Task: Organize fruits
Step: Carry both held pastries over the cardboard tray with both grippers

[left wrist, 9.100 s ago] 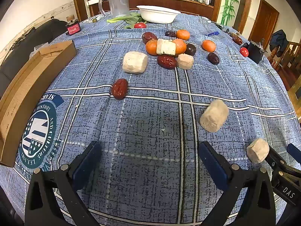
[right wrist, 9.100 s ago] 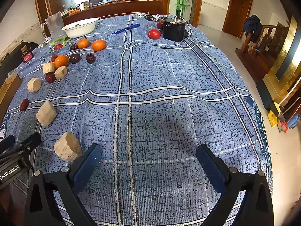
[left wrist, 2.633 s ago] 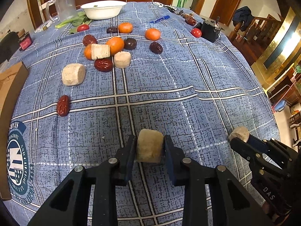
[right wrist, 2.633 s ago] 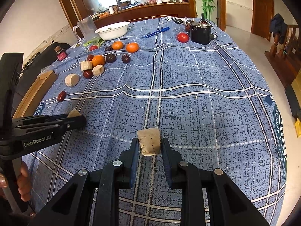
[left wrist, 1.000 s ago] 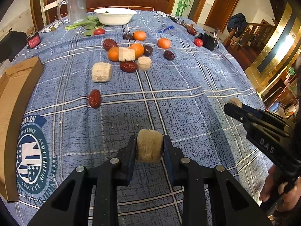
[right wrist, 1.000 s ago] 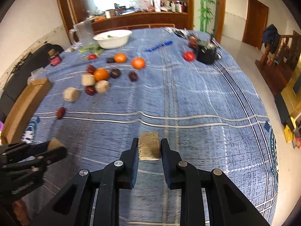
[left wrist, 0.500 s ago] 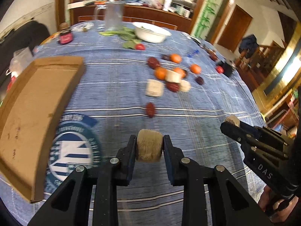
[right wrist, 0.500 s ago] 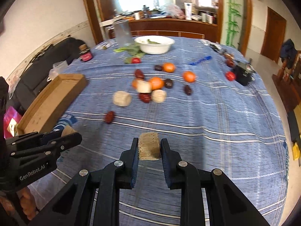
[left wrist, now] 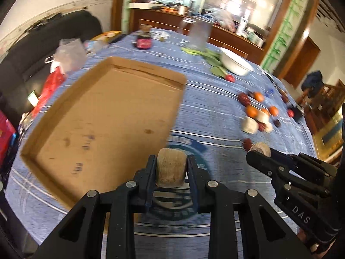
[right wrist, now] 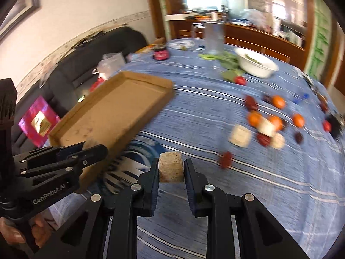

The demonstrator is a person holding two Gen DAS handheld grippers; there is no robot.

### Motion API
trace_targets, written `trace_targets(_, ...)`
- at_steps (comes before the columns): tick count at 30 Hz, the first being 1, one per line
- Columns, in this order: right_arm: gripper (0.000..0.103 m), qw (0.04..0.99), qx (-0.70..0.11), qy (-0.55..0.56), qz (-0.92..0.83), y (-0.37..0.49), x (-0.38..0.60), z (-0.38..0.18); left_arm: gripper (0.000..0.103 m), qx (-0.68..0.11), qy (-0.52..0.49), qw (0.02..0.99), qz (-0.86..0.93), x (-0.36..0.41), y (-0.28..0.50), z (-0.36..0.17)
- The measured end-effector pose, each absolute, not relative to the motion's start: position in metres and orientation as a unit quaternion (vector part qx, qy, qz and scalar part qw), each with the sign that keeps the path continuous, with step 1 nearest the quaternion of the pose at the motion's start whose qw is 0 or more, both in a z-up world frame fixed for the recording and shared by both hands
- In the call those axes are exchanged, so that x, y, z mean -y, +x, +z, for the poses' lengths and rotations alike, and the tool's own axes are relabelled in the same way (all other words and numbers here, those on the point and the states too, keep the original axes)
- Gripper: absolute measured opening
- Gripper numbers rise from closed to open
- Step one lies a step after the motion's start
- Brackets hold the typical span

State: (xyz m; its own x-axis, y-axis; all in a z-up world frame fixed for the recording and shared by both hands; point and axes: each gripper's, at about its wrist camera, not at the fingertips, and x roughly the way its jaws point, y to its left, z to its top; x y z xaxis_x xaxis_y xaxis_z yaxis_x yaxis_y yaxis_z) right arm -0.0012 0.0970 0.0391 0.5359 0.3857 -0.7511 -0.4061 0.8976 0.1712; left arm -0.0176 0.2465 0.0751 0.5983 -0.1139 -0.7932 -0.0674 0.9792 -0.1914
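Left wrist view: the left gripper [left wrist: 171, 170] is clamped on a pale chunk [left wrist: 171, 168], carried above the cloth [left wrist: 215, 108] just off the near right corner of the tray [left wrist: 103, 116]. The right gripper [right wrist: 171, 170] is likewise clamped on its own chunk [right wrist: 171, 167], a little further from the tray on the same side; in the left view it shows at the right edge [left wrist: 258, 153].

This looks like the carry step: both chunks lifted, neither yet over the tray. The next move, I'd judge, calls for bringing each one over the low tray wall, lowering it and only then parting the fingers.

The tray floor is bare, so there is plenty of room inside. The two grippers travel near each other and should land apart. The rest of the fruit [right wrist: 265, 125] lies well away, right of the tray. A bag [left wrist: 69, 54] sits by the tray's far left side.
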Motion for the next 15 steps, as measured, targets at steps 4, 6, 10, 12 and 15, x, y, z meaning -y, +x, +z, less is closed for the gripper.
trace_targets(4, 0.025, 0.863, -0.431, -0.023, 0.261, 0.006, -0.136, 0.039, 0.027, -0.449, -0.114, 0.886, 0.016, -0.277, -0.017, 0.073)
trace_targets(6, 0.025, 0.858, -0.431, -0.029, 0.277, 0.009, -0.155, 0.037, 0.027, -0.45, -0.119, 0.884, 0.035, -0.295, -0.016, 0.07)
trace_targets(10, 0.025, 0.845, -0.441, -0.04, 0.301, 0.016, -0.19, 0.029, 0.027, -0.457, -0.124, 0.878, 0.065, -0.328, -0.014, 0.063)
trace_targets(12, 0.025, 0.838, -0.447, -0.046, 0.31, 0.019, -0.205, 0.023, 0.027, -0.46, -0.124, 0.876, 0.08, -0.342, -0.013, 0.059)
trace_targets(15, 0.025, 0.827, -0.459, -0.048, 0.32, 0.025, -0.224, 0.013, 0.027, -0.463, -0.129, 0.872, 0.095, -0.36, -0.012, 0.053)
